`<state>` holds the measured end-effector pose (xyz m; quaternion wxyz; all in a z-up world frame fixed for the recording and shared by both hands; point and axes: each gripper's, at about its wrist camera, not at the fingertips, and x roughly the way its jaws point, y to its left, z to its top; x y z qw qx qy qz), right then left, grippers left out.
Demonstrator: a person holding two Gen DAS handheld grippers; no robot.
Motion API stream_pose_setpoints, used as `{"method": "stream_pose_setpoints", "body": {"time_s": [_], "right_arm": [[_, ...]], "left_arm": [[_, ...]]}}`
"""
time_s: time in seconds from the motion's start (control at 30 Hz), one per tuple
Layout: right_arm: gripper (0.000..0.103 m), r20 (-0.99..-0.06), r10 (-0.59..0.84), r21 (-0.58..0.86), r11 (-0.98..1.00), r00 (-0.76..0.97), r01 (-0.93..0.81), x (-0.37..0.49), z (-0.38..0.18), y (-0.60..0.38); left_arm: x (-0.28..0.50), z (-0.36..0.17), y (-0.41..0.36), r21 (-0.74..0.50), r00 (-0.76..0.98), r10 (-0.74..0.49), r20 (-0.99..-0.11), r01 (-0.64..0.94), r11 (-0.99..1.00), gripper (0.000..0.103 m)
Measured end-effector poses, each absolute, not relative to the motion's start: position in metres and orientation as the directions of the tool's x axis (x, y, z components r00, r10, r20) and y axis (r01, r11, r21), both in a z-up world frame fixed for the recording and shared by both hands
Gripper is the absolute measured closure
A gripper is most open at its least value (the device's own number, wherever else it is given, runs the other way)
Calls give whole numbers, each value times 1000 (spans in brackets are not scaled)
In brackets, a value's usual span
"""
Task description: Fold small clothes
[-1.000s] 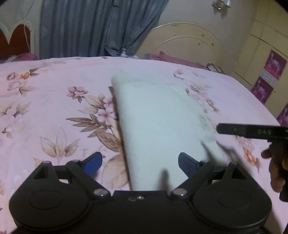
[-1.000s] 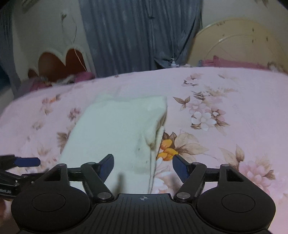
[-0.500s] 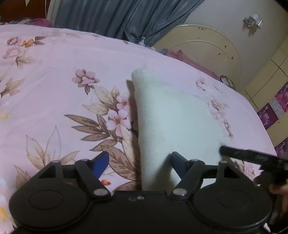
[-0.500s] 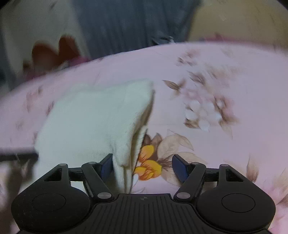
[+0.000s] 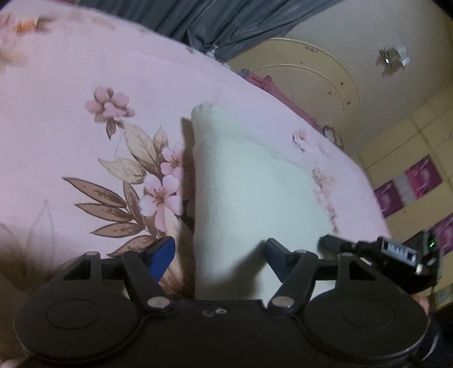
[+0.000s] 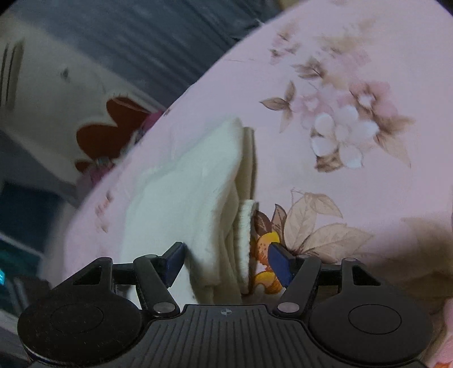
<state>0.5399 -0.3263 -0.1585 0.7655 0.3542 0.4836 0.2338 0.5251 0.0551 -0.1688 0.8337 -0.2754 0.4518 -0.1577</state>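
Note:
A folded white garment lies on the pink floral bedsheet. My left gripper is open, its blue fingertips straddling the garment's near left edge. My right gripper is open too, its fingertips on either side of the garment's layered right edge, where several folded layers show. The right gripper's black body shows in the left wrist view at the garment's right side.
The bedsheet stretches wide to both sides. A cream headboard and grey curtain stand behind the bed. A yellow cabinet with purple panels is at the right. A red heart-shaped headboard shows at the left.
Both grippers have dropped lower and closer to the garment's near corners and tilted. Each now has an edge of the garment between its open fingers.

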Motion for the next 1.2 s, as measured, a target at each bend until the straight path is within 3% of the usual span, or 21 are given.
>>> {"method": "stream_pose_setpoints", "body": {"time_s": [0.07,0.1,0.2,0.33,0.43,0.6,0.77,0.83,1.2], "right_arm": [[39,-574,719,772,634,392,-32,546,-159,-319],[47,-594,702,747,663,392,-56,550,-154,-313],[55,-616,686,716,693,387,-87,555,-150,-301],[63,-637,655,671,731,407,-126,550,-146,-293],[69,-660,614,604,776,433,-179,543,-136,-281],[72,-593,648,648,736,477,-195,518,-104,-295],[72,-693,583,596,794,425,-117,508,-141,-290],[72,-671,602,642,764,432,-67,509,-144,-296],[73,-629,585,565,796,512,-216,491,-72,-214]], "left_arm": [[533,-172,57,-634,531,-536,-657,-4,773,36],[536,-172,56,-639,525,-542,-656,-4,769,36],[547,-172,48,-635,505,-550,-665,7,773,37],[554,-166,31,-556,504,-494,-708,31,830,68],[546,-145,9,-419,548,-399,-735,96,903,74],[517,-102,-24,-222,608,-300,-735,202,954,74],[522,-138,-28,-183,540,-268,-798,208,961,73],[521,-134,-16,-234,547,-301,-781,190,954,74],[487,-74,49,-138,651,-267,-710,244,960,74]]}}
